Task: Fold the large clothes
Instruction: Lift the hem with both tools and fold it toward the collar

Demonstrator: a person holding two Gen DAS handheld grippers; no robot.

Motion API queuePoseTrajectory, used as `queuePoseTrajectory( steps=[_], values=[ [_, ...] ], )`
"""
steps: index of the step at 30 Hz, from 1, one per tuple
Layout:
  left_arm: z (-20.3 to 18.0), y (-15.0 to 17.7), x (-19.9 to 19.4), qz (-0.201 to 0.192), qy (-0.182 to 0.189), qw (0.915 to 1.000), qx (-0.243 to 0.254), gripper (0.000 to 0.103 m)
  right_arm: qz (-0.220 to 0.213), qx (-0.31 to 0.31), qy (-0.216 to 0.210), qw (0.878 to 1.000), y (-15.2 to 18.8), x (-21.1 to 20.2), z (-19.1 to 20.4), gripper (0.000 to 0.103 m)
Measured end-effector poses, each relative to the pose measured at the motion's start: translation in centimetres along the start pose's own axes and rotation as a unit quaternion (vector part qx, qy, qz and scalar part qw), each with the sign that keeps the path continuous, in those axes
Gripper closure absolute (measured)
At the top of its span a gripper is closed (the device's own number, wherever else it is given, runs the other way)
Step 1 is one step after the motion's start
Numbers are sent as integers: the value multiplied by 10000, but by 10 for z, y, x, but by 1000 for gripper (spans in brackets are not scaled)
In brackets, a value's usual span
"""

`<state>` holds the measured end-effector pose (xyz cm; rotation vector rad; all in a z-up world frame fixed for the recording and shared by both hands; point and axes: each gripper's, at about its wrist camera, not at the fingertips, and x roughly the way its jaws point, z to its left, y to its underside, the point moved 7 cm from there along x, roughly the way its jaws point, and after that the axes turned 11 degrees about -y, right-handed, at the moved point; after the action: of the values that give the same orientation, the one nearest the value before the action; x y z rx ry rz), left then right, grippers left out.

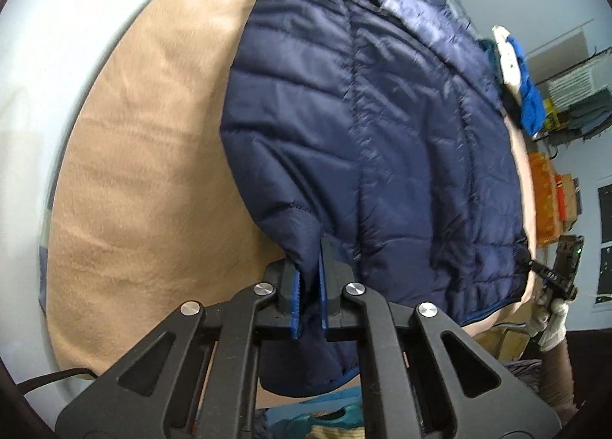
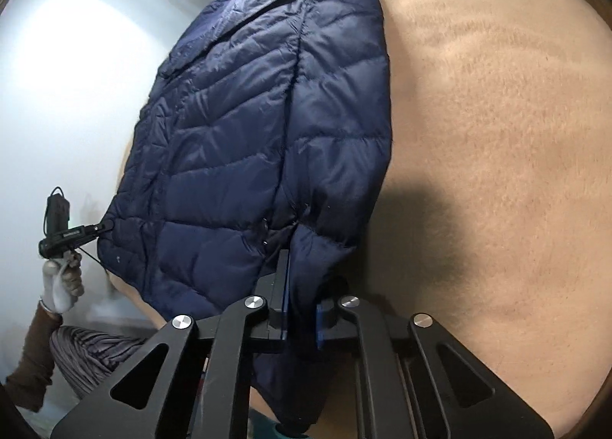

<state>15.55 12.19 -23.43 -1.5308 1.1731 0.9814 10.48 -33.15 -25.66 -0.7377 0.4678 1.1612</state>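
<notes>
A navy quilted puffer jacket (image 1: 363, 125) lies spread on a tan blanket (image 1: 145, 171). My left gripper (image 1: 310, 270) is shut on the jacket's hem corner, and fabric hangs down between the fingers. My right gripper (image 2: 302, 286) is shut on the jacket (image 2: 248, 125) at the opposite hem corner, beside a sleeve that lies along the jacket's edge. The right gripper also shows in the left wrist view (image 1: 550, 270), at the far hem. The left gripper shows in the right wrist view (image 2: 76, 234), at the far hem.
The tan blanket (image 2: 497, 171) spreads wide to one side of the jacket. Blue and white items (image 1: 520, 83) lie past the collar end. Orange boxes (image 1: 550, 198) and shelves stand by the wall. A striped grey cloth (image 2: 88, 358) sits below the table edge.
</notes>
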Motion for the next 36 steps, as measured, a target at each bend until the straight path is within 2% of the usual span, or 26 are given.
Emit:
queuePoseTrajectory(
  steps=[10, 15, 20, 27, 36],
  values=[
    [-17, -33, -42, -650, 636, 9950, -408, 99, -830, 80, -327, 9960, -34, -43, 35, 99],
    [-23, -62, -60, -1003, 774, 9907, -505, 99, -1105, 126, -341, 9932, -59, -59, 43, 99],
    [-23, -88, -66, -1183, 797, 9881, -573, 99, -1324, 193, -375, 9903, -90, -69, 47, 99],
    [-22, -132, -66, -1389, 744, 9854, -648, 99, -1412, 175, -276, 9894, -140, -61, 54, 100],
    [-30, -200, -38, -1507, 500, 9849, -690, 99, -1489, 511, -105, 9875, -215, -40, 33, 100]
  ],
)
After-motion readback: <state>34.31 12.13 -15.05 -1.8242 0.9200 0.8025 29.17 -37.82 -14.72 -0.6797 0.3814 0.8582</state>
